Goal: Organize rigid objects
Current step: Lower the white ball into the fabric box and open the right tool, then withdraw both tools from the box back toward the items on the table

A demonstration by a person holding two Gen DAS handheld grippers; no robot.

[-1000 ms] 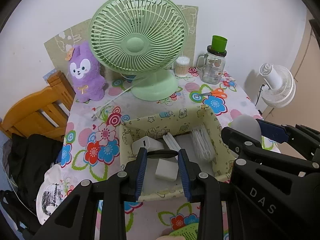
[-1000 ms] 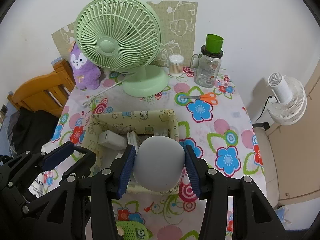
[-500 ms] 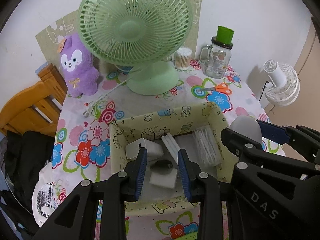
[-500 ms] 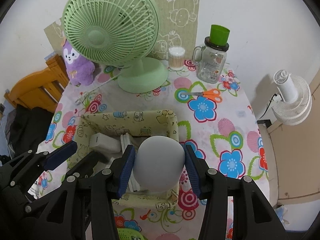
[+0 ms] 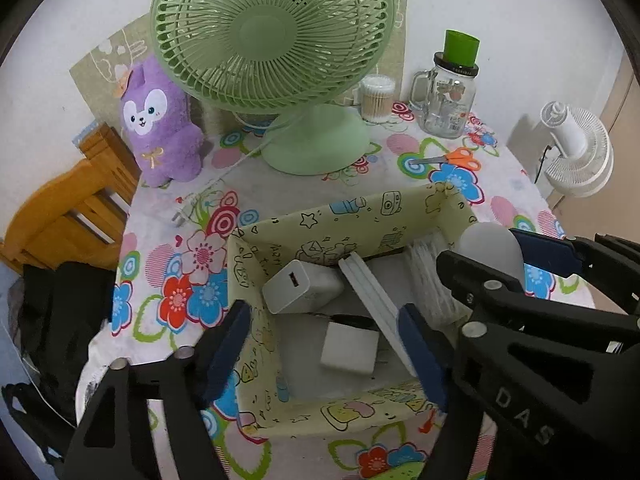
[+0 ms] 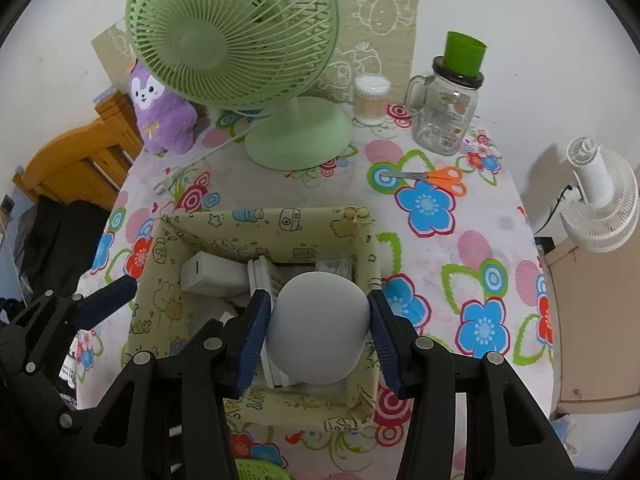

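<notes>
While right gripper (image 6: pixel 316 330) clamps the grey rounded object (image 6: pixel 318 326) over the box's (image 5: pixel 348 220) right side, risk: release lands it on the white bar (image 5: pixel 374 300) w/ tilt or rollout. Left gripper (image 5: pixel 322 350), jaws just opened, empty, above box near edge. Count: 2 white adapters, 1 bar, 1 box, 2 fans, 1 scissors.

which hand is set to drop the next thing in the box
Right. Its hand-held gripper grips the grey ball right over the box. The left hand-held gripper has just opened and holds nothing.
</notes>
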